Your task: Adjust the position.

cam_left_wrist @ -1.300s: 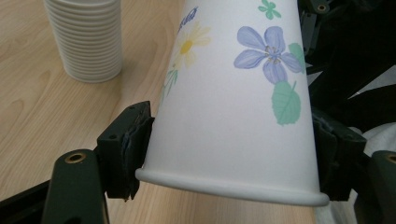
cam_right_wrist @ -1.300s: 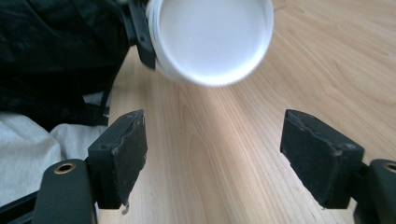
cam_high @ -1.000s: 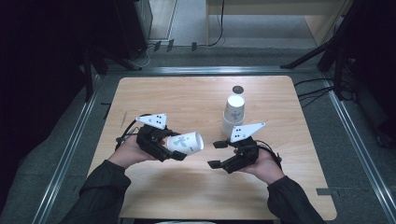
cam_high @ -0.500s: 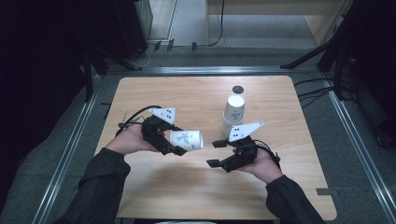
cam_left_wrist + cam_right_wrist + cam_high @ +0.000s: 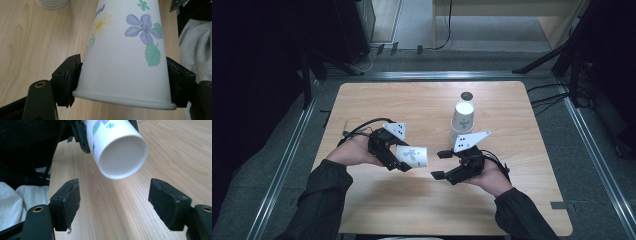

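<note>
- A flower-printed paper cup [image 5: 413, 156] is held on its side above the wooden table [image 5: 412, 105], near the front middle of the table, in the high view.
- The left gripper [image 5: 393, 156] is clamped on the cup near its rolled rim; in the left gripper view both black pads [image 5: 71, 75] are pressed against the cup's wall [image 5: 125, 62], one on each side.
- The cup's closed base is pointed toward the right gripper [image 5: 443, 164], as seen in the right gripper view [image 5: 121, 157].
- The right gripper's jaws are spread wide, with nothing between them; they are kept just short of the cup's base, not touching it.
- A stack of paper cups [image 5: 461, 121] is stood upside down farther back on the table, beyond the right gripper.
- A small dark round object [image 5: 467, 95] is seen just behind the stack; what it is cannot be told.
</note>
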Tool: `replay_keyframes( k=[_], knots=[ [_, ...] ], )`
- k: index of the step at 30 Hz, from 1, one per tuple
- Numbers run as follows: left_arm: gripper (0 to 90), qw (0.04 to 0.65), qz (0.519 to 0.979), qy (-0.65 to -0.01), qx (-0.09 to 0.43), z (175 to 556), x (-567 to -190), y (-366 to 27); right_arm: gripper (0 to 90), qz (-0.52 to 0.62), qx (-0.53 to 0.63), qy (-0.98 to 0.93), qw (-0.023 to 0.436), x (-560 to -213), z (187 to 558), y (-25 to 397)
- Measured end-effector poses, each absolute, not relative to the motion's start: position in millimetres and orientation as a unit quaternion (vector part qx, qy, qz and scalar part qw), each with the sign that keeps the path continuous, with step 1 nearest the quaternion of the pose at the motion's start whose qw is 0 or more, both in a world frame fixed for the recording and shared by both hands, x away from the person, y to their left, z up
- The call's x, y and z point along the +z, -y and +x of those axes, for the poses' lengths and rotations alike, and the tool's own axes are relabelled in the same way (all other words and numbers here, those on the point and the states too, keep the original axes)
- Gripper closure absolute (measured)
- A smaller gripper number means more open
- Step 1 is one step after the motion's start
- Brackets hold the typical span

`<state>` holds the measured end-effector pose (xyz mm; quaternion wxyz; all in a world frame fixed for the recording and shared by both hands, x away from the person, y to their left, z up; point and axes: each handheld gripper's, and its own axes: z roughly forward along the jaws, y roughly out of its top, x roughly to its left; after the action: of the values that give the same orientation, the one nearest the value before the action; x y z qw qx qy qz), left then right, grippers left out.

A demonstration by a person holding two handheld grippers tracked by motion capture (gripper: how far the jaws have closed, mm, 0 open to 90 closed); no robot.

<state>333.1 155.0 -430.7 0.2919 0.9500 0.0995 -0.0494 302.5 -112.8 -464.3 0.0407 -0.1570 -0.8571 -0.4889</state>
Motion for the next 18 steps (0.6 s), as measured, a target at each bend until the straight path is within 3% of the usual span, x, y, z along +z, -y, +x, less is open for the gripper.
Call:
replay_keyframes(
  k=[18],
  knots=[
    [25.0, 0.213, 0.973, -0.074, -0.049, 320.5, -435.0, -133.3, 25.3, -0.135, -0.467, 0.872, 0.045, -471.0, 298.9, 95.2]
  ],
)
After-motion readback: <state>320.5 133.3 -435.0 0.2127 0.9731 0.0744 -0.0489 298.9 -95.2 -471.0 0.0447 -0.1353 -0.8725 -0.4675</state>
